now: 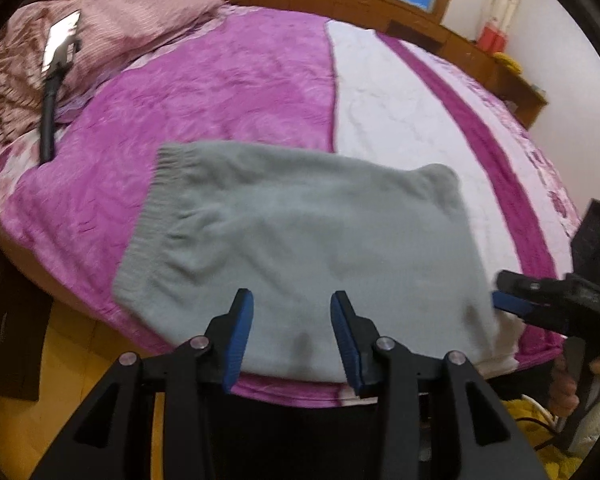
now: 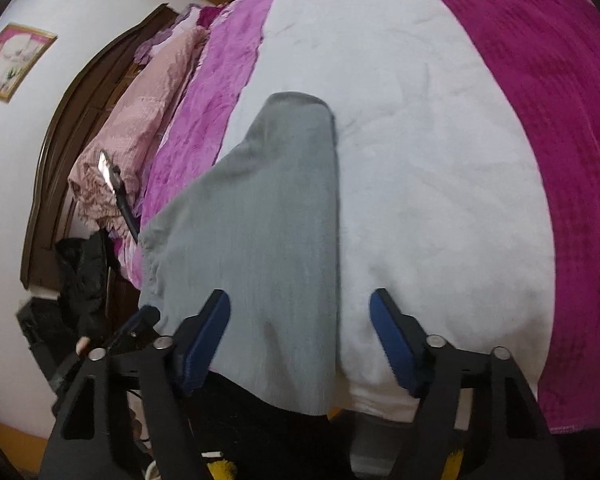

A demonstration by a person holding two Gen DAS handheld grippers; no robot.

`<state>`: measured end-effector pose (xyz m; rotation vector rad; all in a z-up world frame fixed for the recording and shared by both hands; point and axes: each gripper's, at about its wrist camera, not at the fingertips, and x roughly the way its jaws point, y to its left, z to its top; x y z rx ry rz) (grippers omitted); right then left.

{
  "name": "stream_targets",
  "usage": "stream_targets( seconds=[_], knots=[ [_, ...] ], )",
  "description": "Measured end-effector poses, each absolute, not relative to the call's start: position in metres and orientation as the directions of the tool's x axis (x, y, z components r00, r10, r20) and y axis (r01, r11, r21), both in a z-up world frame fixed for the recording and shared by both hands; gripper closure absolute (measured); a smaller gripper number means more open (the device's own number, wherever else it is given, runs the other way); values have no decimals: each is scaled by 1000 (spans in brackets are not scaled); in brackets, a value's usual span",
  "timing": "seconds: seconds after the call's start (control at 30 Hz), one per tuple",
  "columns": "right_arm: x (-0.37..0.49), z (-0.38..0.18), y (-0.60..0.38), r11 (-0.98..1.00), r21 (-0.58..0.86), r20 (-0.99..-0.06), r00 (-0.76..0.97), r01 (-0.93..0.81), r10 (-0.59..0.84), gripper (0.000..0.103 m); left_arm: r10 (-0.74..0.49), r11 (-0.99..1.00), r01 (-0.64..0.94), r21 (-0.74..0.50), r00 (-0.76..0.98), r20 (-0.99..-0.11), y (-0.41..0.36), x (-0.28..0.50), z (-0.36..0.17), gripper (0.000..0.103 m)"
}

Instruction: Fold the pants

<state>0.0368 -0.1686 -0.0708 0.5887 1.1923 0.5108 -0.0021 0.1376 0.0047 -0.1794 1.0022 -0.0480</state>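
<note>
Pants, grey knit, folded flat at the bed's near edge: soft, light, limp; best taken at near corners. Left gripper and right gripper both released, holding nothing. Pillow and a mounted phone far left, well apart.

Folded pants on bed near its front edge, pillows behind left
</note>
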Motion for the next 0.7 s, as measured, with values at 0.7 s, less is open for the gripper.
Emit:
stream_targets(
  seconds=[0.7],
  knots=[
    [42,-85,-153,769,625,-716,294,-134,633,69,-173,983,37,-177,484,-858,123,9,-36,57]
  ],
)
